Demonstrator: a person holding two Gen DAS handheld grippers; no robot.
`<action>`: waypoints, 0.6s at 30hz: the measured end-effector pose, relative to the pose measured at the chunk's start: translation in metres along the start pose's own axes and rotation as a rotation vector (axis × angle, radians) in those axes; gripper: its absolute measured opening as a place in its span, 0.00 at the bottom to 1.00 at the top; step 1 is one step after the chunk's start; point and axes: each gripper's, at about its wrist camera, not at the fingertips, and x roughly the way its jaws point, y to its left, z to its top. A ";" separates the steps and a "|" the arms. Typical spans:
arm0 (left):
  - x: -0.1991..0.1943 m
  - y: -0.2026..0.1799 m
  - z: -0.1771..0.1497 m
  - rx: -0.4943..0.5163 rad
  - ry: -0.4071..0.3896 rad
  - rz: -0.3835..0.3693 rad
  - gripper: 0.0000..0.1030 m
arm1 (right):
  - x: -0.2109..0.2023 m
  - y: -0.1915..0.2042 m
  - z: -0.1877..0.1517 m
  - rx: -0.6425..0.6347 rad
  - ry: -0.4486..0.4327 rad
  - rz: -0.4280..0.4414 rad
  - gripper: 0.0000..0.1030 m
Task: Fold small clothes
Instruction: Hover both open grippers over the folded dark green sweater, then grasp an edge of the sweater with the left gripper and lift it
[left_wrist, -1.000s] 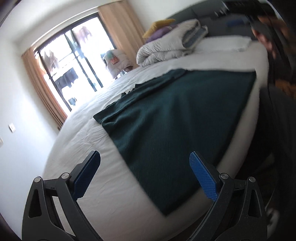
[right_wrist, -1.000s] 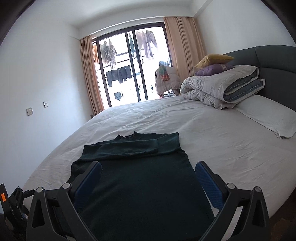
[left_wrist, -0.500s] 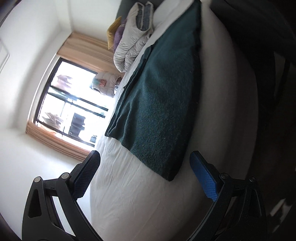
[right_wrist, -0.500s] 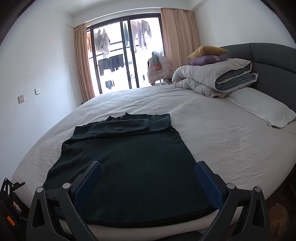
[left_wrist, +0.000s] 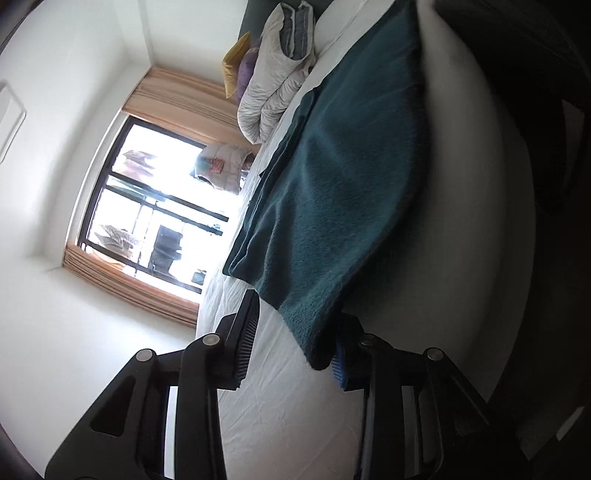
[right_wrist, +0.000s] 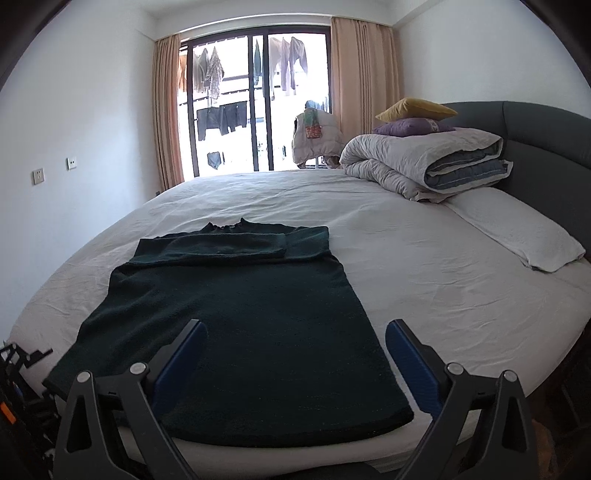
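Left wrist view: rolled a quarter turn, low and close at the sweater (left_wrist: 332, 192) hem corner, window (left_wrist: 155, 214) at 9 o'clock. Right wrist view: level from the bed (right_wrist: 406, 258) foot edge, window (right_wrist: 255, 103) at 12 o'clock. Both views share sweater (right_wrist: 236, 314), bed (left_wrist: 480, 221), folded duvet (right_wrist: 424, 162)

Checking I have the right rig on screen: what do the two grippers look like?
Both match. The left gripper and right gripper have black skeletal frames with triangular cut-outs and silver pivot screws. Their jaws carry flat blue ribbed pads. In the right wrist view, an orange marking shows on the left rig at the frame edge. No cables or sleeves are visible.
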 end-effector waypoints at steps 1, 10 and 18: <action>0.001 0.003 0.002 -0.013 -0.001 -0.008 0.24 | -0.001 0.000 -0.001 -0.029 0.004 -0.008 0.94; 0.000 0.045 0.027 -0.233 -0.012 -0.125 0.05 | 0.004 0.001 -0.046 -0.474 0.106 -0.109 0.82; 0.006 0.130 0.042 -0.561 0.009 -0.143 0.05 | 0.021 0.003 -0.086 -0.645 0.184 -0.138 0.73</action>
